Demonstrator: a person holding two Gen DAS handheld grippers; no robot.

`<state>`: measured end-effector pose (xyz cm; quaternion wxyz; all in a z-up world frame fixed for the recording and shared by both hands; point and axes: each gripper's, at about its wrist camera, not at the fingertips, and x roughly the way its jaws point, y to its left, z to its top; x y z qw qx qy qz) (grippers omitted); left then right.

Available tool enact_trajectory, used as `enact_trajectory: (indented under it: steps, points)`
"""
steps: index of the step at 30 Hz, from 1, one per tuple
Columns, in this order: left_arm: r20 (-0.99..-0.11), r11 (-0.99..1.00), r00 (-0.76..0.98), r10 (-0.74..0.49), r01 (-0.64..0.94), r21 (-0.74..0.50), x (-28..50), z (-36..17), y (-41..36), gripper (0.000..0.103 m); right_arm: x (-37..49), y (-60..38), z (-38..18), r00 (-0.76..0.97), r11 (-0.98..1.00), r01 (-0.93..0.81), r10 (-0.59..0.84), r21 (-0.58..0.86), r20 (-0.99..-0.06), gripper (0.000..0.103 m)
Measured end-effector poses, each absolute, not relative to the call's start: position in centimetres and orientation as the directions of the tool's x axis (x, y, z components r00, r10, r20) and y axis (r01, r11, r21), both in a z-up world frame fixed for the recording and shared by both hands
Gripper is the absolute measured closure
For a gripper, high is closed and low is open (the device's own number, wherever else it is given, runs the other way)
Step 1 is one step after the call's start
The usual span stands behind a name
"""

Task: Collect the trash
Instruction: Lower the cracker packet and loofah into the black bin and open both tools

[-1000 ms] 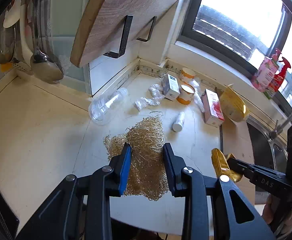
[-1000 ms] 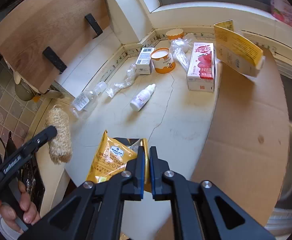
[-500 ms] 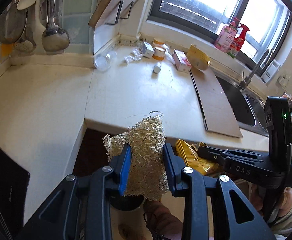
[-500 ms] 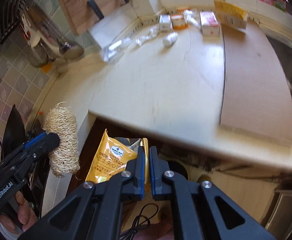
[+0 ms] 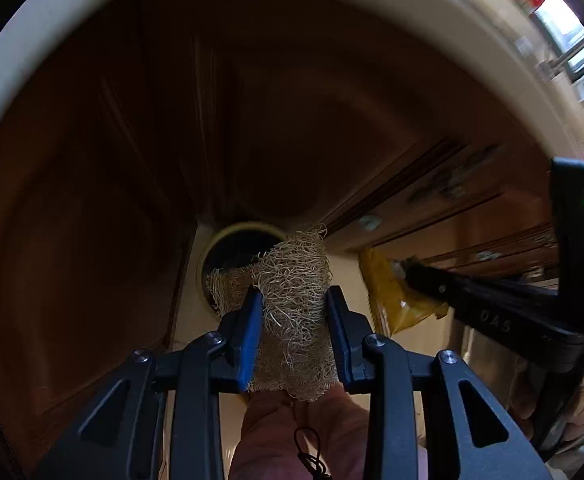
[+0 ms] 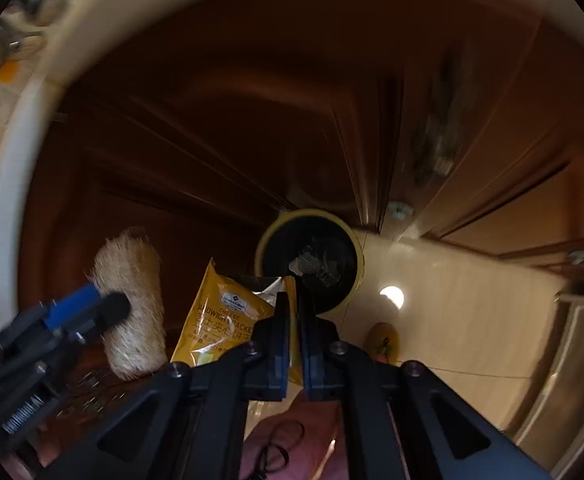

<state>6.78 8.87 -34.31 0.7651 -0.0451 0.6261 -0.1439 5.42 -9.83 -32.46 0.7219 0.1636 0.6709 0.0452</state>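
My left gripper (image 5: 294,300) is shut on a tan, fibrous loofah sponge (image 5: 292,280), pointing steeply down. The sponge hangs over the near rim of a round yellow-rimmed trash bin (image 5: 244,228) with a black liner on the floor. My right gripper (image 6: 294,300) is shut on the edge of a yellow cracker bag (image 6: 220,320). It hangs just short of the same trash bin (image 6: 308,216), whose dark inside holds some crumpled clear plastic. In the right wrist view the loofah sponge (image 6: 132,304) and the left gripper (image 6: 96,308) sit at the left. The cracker bag (image 5: 392,296) shows at the right of the left wrist view.
Dark brown cabinet doors (image 5: 172,120) fill the space above the bin, under the pale countertop edge (image 5: 72,12). The floor is beige tile (image 6: 452,300). A slippered foot (image 6: 382,340) and a trouser leg (image 5: 292,432) are below the grippers.
Both grippers have dropped from countertop height to below its edge and tipped downward, carrying the sponge and the bag. The countertop has left view; the trash bin now lies just ahead.
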Motion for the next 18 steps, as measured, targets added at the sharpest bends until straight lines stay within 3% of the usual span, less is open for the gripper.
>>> enact_trajectory:
  steps: [6, 13, 15, 17, 18]
  points:
    - [-0.961, 0.962, 0.098, -0.259, 0.121, -0.246, 7.0, -44.5, 9.3, 0.072, 5.5, -9.1, -41.3, 0.055, 0.935, 0.183, 0.299, 0.304, -0.953, 0.098]
    - [-0.970, 0.970, 0.087, -0.226, 0.107, -0.217, 9.7, -50.6, 9.5, 0.069, 7.4, -7.7, -47.3, 0.049, 0.930, 0.185, 0.313, 0.317, -0.948, 0.093]
    - [-0.972, 0.973, 0.092, -0.216, 0.098, -0.207, 10.6, -51.4, 9.3, 0.066, 7.9, -7.7, -48.7, 0.042, 0.921, 0.209, 0.328, 0.329, -0.944, 0.090]
    - [-0.973, 0.976, 0.091, -0.211, 0.080, -0.204, 11.3, -52.1, 9.6, 0.050, 8.3, -7.9, -49.4, 0.036, 0.912, 0.232, 0.341, 0.339, -0.940, 0.081]
    - [-0.975, 0.978, 0.096, -0.202, 0.072, -0.196, 11.5, -52.2, 9.6, 0.048, 8.3, -8.2, -49.7, 0.033, 0.906, 0.239, 0.353, 0.350, -0.935, 0.076]
